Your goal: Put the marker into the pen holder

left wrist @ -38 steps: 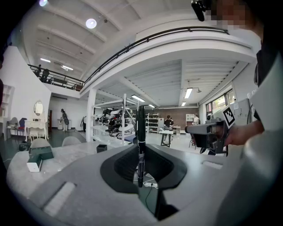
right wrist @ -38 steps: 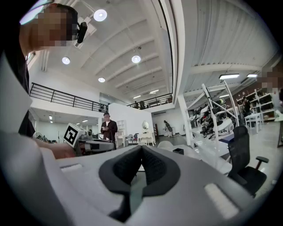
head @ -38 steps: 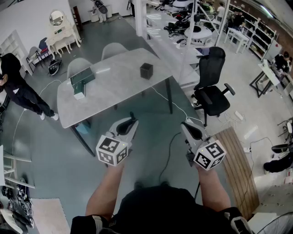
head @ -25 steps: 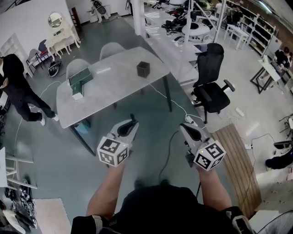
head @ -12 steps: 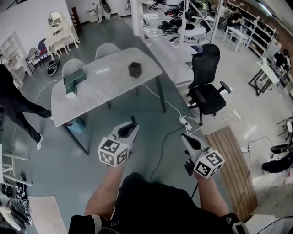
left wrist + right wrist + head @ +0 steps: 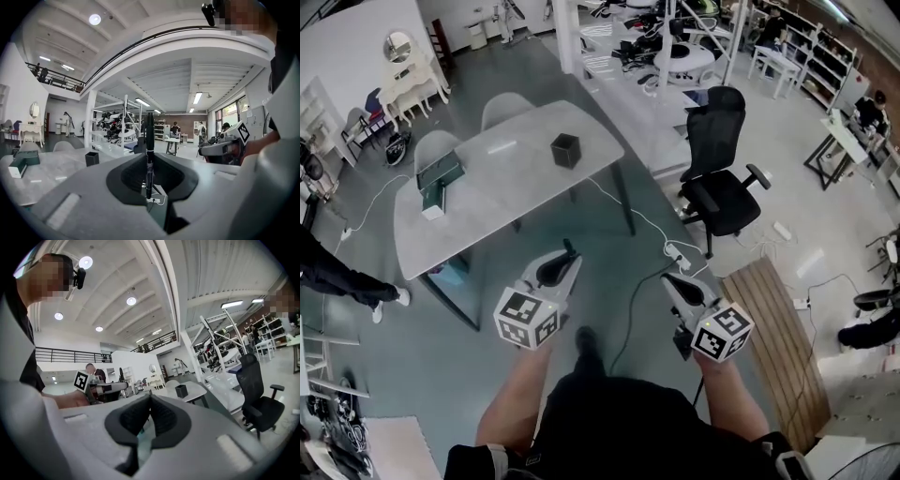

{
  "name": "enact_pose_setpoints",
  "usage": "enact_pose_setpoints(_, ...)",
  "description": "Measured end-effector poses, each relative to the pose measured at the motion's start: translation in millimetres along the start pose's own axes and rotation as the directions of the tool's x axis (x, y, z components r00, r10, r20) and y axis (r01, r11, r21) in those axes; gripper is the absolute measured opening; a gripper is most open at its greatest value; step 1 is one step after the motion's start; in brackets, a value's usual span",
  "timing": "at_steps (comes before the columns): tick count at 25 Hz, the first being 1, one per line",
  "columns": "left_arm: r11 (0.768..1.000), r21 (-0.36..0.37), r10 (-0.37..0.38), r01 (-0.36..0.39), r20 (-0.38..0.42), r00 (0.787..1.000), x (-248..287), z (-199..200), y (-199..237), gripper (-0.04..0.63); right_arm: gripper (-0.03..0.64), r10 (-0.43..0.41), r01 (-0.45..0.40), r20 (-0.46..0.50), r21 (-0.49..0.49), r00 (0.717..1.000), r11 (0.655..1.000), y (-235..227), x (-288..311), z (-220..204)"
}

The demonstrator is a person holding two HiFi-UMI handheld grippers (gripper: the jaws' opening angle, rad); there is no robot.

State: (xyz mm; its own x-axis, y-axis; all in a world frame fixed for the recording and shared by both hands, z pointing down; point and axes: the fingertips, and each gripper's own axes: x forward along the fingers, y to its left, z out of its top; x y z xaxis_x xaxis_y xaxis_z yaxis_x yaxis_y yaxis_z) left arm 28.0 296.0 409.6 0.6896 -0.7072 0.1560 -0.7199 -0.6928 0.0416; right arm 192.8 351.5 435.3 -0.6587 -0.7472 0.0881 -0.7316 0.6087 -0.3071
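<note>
Marker (image 6: 149, 133) stands pinched between my left gripper's (image 6: 571, 257) fingers; right gripper (image 6: 667, 279) fingers are closed, empty; holder (image 6: 565, 150) sits far ahead on table (image 6: 487, 202).

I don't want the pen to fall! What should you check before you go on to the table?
1. Marker clamped upright in left gripper: ok.
2. Pen holder standing upright on the table: ok.
3. Pen holder within reach: not ok, it is well ahead across the floor.
4. Right gripper free to help: ok, jaws together on nothing.
5. Pen holder has room inside: cannot tell.
</note>
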Motion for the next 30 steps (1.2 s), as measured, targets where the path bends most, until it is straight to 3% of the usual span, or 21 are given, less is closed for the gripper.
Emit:
enact_pose_setpoints(9, 0.998, -0.059, 0.016, -0.017, -0.006, 1.000, 51.0, -0.8, 119.4, 0.051, 0.003, 0.008, -0.007, -0.064, 0.016, 0.998, 1.000, -38.6, 123.3, 14.1)
enact_pose_setpoints(18, 0.997, -0.078, -0.009, 0.007, -0.015, 1.000, 85.3, 2.2, 234.4, 0.052, 0.003, 0.027, -0.023, -0.142, 0.030, 0.990, 0.999, -43.6, 244.5, 13.8)
enact_pose_setpoints(30, 0.995, -0.093, -0.019, 0.018, -0.012, 1.000, 110.2, 1.4, 296.8, 0.052, 0.003, 0.017, -0.016, -0.148, 0.012, 0.989, 1.000, -62.3, 310.6, 25.6)
